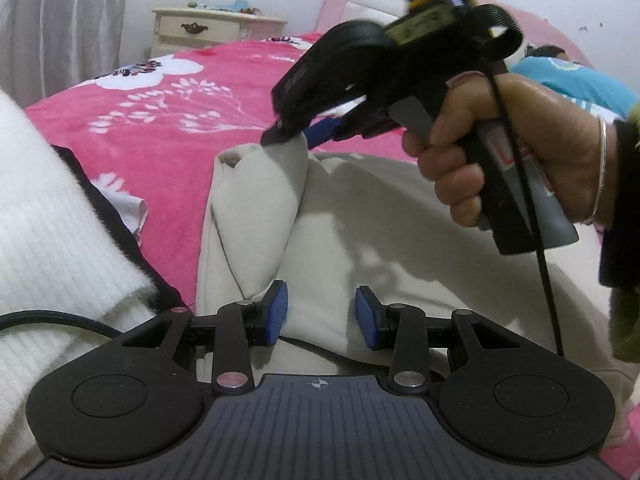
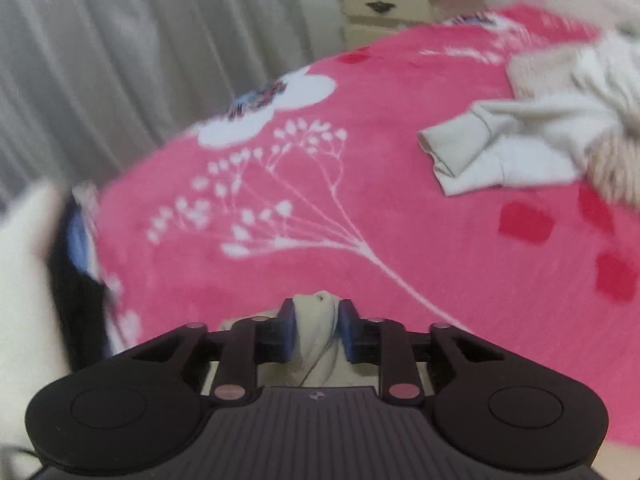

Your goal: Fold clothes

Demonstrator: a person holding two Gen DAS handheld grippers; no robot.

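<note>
Cream sweatshirt (image 1: pixel 360 216), soft fleecy cotton, lies bunched on a plush pink floral bed blanket (image 1: pixel 160 128). Right gripper (image 2: pixel 316 330) fingers pinch a cuff; left gripper (image 1: pixel 321 312) fingers straddle a fold, half open. Cream nightstand (image 1: pixel 208 30) behind.

My right gripper (image 1: pixel 298 134), tilted downward in my right hand (image 1: pixel 508 152), has its fingers (image 2: pixel 289 330) pinched on a bunch of cloth. My left gripper (image 1: pixel 321 314) sits low, fingers (image 1: pixel 277 312) parted, one pad touching cloth.
</note>
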